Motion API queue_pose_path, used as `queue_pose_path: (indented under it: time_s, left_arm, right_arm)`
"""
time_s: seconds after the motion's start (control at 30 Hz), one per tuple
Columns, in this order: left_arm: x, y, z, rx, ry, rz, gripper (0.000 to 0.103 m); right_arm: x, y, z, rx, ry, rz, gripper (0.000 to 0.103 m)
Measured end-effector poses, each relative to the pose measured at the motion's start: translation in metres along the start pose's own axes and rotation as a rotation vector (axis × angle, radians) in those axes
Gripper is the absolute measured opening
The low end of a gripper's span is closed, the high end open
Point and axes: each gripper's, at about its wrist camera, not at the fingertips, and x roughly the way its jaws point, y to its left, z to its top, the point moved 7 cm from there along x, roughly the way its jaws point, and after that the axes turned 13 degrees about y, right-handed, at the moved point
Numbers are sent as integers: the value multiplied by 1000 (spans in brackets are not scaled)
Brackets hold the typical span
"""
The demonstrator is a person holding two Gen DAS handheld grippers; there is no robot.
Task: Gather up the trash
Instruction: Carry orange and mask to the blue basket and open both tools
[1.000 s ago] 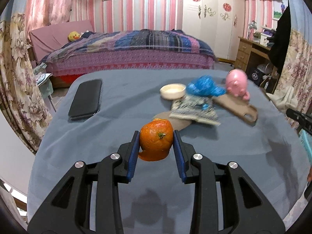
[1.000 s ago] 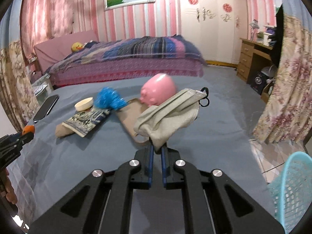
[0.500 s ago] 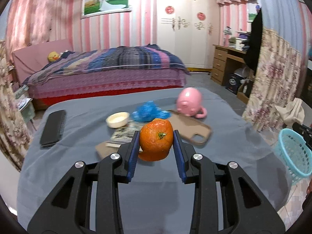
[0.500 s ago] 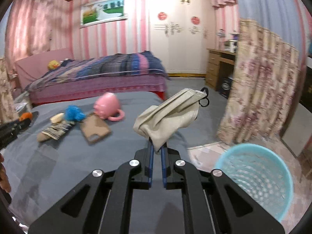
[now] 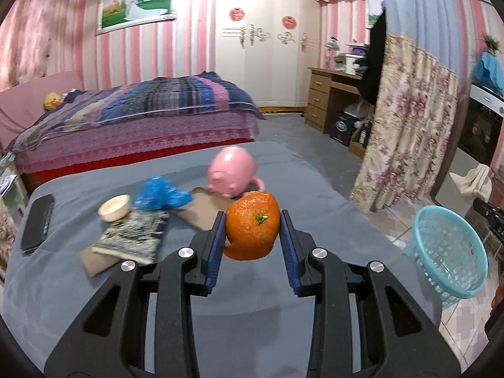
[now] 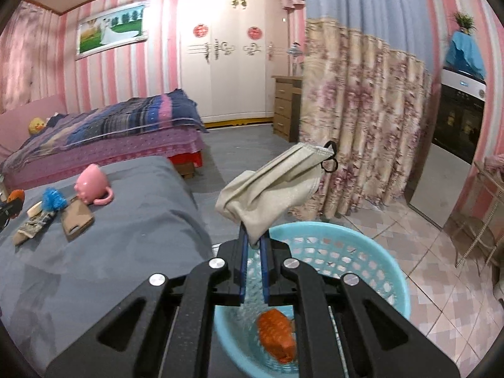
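Observation:
My left gripper (image 5: 252,231) is shut on an orange peel (image 5: 252,225) and holds it above the grey table (image 5: 252,308). My right gripper (image 6: 254,239) is shut on a beige face mask (image 6: 271,186) and holds it over the near rim of a light blue basket (image 6: 387,271) on the floor. An orange wrapper (image 6: 277,335) lies inside the basket. The basket also shows at the right in the left wrist view (image 5: 447,245). On the table lie a crumpled blue wrapper (image 5: 160,193), a patterned packet (image 5: 132,241) and brown cardboard (image 5: 204,211).
A pink pig mug (image 5: 233,171), a small cream dish (image 5: 114,211) and a black phone (image 5: 37,223) are on the table. A bed (image 5: 135,116) stands behind it. A floral curtain (image 6: 356,119) hangs beyond the basket. The floor is tiled (image 6: 434,299).
Both grippers swung right. The right gripper carried the mask from beside the table to over the basket. The left gripper turned toward the basket with the orange peel still held.

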Motion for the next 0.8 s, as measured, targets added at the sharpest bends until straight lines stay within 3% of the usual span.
queue_pose_path:
  time_s: [0.27,0.5,0.8]
  left_arm:
    - [25,-84,13,106,13,-97,33]
    - [50,-183,3,257,48,-206,33]
    - [69,-269,-16,345,95,-311,33]
  right_arm:
    - [10,-49,-7,75,30,-79,7]
    - [22,-81,-15,109,67,-110,7]
    - [28,-126,-34,213,93,-115,7]
